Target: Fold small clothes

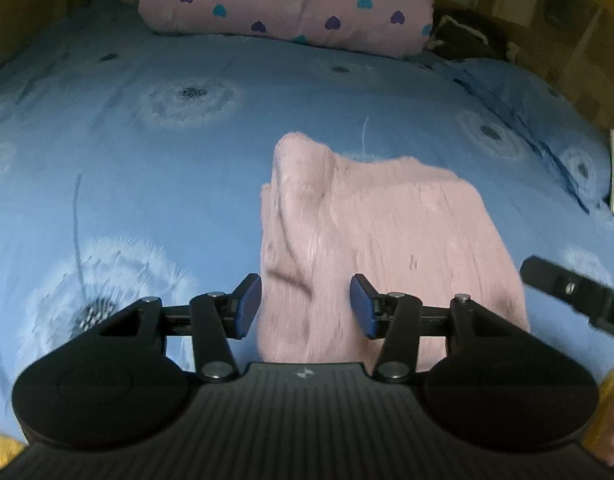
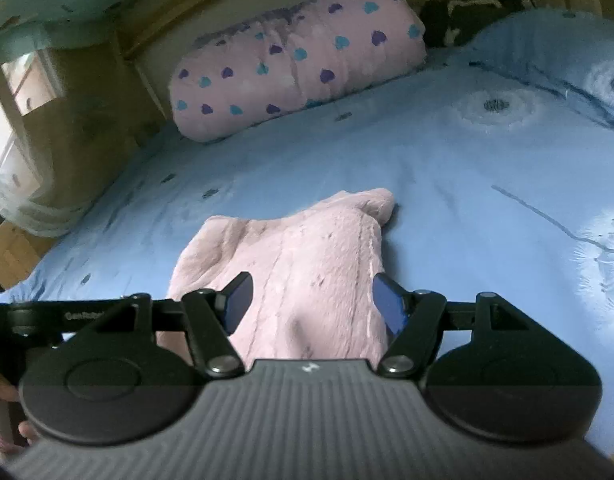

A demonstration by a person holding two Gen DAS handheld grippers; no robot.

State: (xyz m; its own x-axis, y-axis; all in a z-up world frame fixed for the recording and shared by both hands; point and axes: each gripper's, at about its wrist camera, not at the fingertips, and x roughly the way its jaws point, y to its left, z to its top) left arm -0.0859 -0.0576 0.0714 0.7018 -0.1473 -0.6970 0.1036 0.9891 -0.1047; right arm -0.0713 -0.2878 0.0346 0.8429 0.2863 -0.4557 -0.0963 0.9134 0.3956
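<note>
In the left wrist view I see my left claw (image 1: 305, 306) at the bottom centre of the frame, its blue pads (image 1: 249, 306) standing about half apart with nothing pinched between them. The pink fleece garment (image 1: 371, 248) lies behind and beyond the gap, spread on the blue dandelion-print bedsheet (image 1: 147, 152), running from lower centre up toward the middle of the frame, where one corner humps up into a soft peak. I judge the fabric sits under the claw, not in it, since both pads show clean inner faces. At the right edge the black tip of my right claw (image 1: 567, 288) juts in, beside the garment's right border. A pink heart-print pillow (image 1: 287, 0) rests across the top of the frame, well apart from the work.

In the right wrist view my right claw (image 2: 312, 304) is also moderately wide and empty, pads either side of the garment's near end without pressing it. The garment (image 2: 291, 248) fills the centre, a narrow bundle with its far flap curling to upper right. The pillow (image 2: 299, 64) lies at upper centre against the headboard. With both claws side by side over the near edge, I judge I am placed to take two corners for a fold away from me.
</note>
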